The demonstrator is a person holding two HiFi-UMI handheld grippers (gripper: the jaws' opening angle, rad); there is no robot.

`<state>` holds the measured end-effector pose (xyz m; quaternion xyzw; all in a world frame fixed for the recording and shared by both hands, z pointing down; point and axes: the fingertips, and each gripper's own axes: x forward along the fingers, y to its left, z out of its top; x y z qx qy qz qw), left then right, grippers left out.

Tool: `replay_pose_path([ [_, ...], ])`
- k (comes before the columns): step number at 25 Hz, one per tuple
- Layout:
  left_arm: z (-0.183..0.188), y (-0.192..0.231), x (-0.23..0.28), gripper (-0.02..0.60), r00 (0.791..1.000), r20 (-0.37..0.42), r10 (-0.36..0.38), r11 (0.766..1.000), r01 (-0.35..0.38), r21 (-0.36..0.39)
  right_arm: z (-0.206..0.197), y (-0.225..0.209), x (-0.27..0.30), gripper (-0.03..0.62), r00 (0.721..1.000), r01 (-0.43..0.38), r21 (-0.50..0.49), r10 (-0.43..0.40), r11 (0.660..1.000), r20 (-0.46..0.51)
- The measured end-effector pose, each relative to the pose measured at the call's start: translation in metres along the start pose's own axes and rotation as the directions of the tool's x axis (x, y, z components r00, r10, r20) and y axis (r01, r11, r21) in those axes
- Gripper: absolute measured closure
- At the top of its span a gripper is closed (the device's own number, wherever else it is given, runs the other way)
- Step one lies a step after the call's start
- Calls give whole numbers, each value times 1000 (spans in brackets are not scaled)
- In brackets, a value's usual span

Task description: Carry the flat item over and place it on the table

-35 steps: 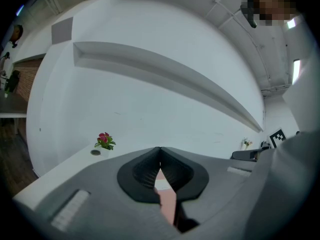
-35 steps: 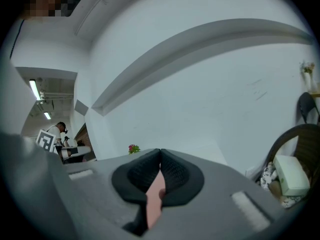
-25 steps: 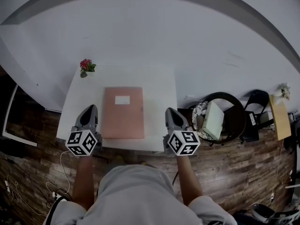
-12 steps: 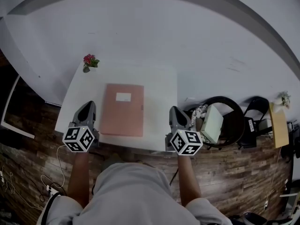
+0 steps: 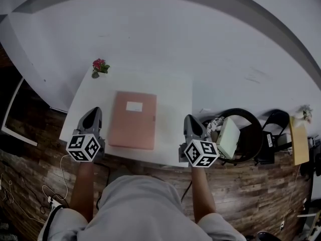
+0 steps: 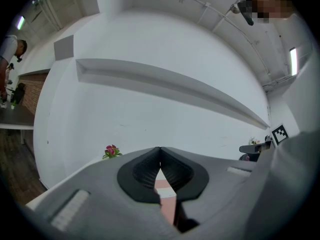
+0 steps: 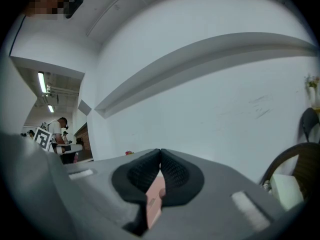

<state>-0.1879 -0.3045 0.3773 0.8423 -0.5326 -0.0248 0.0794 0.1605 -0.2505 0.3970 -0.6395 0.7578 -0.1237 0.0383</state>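
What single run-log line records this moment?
left gripper: shut, empty | right gripper: shut, empty | pink folder: flat on white table, between grippers | flowers: table's far left corner

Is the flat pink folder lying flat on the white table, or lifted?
Lying flat. The flat pink folder rests on the white table, its whole outline within the tabletop.

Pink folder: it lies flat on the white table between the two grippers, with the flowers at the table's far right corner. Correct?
Wrong: the flowers stand at the far left corner of the table, not the right, as the head view shows. The pink folder lies flat on the table between the left gripper and the right gripper.
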Motion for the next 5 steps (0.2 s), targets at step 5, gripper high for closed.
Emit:
replay_pose_path([
  [5,1,7,6,574,1000,0,4,1000,-4,-1,4,1,10,591,1000,4,-6,-4,1000,11],
])
